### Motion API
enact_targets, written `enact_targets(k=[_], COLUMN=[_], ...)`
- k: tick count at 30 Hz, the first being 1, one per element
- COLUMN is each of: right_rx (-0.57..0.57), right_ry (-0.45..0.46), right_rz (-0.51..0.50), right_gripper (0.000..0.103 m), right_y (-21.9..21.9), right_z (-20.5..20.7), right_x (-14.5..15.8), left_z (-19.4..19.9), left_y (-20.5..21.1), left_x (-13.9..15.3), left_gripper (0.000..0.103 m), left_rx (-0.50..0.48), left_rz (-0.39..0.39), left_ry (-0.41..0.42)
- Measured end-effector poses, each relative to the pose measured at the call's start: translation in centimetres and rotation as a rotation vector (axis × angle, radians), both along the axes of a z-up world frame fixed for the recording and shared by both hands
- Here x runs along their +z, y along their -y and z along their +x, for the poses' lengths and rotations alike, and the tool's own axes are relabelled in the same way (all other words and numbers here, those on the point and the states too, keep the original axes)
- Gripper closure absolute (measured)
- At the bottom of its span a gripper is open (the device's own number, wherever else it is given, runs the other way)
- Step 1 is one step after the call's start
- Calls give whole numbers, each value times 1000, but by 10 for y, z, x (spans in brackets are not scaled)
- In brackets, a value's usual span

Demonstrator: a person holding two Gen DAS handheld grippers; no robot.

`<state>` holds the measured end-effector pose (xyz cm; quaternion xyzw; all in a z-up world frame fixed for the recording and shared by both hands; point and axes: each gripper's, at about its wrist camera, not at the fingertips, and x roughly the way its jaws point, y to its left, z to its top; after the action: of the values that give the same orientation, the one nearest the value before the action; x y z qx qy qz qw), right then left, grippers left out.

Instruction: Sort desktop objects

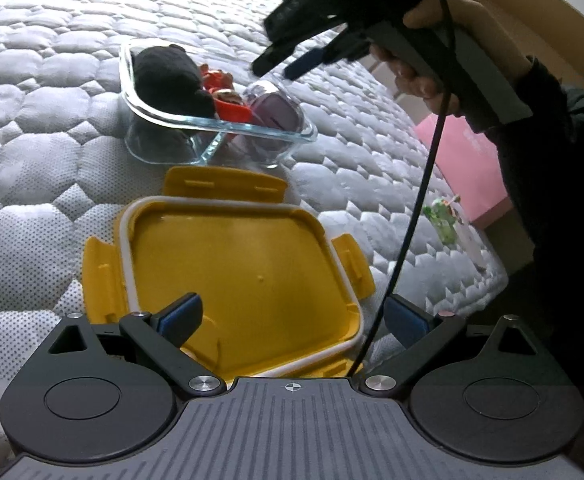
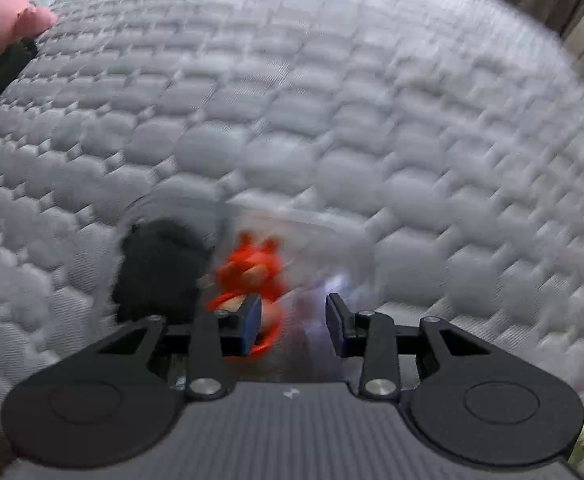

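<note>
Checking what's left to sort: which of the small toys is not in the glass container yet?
The green toy, lying alone on the quilted mattress near its edge. The black plush and red figure already sit inside the glass container.

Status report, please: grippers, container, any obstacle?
Left gripper open above yellow lid. Right gripper open, empty, over glass container. Container holds toys. Nothing blocking.

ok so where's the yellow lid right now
In the left wrist view the yellow lid lies flat on the quilted mattress, just in front of the open left gripper and on the near side of the glass container.
</note>
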<state>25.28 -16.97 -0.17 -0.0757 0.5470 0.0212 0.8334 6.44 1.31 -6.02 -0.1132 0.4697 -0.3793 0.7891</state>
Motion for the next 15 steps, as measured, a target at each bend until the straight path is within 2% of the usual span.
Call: enact_targets(k=[2,9,10,13,15], right_rx=[41,167,173,201,197], right_ry=[9,-65,-73,-51,-21], right_rz=[-55,-178,-185,-277,-292], right_gripper=[56,55,48,44,49], right_y=[-1,-17,-18,-27,-28], right_z=[-2,-5,-5,-8,-11], right_x=[-2,-32,-37,-50,-53], left_z=[0,-2,-3,-1,1], left_y=[1,6,5,2,1], left_x=[0,-2,-1,-2,-4], left_gripper=[3,3,3,3,3], left_rx=[2,-11,-9,7,14], left_rz=[-1,13,13,5,1], left_ry=[-1,-2,1,-5,-16])
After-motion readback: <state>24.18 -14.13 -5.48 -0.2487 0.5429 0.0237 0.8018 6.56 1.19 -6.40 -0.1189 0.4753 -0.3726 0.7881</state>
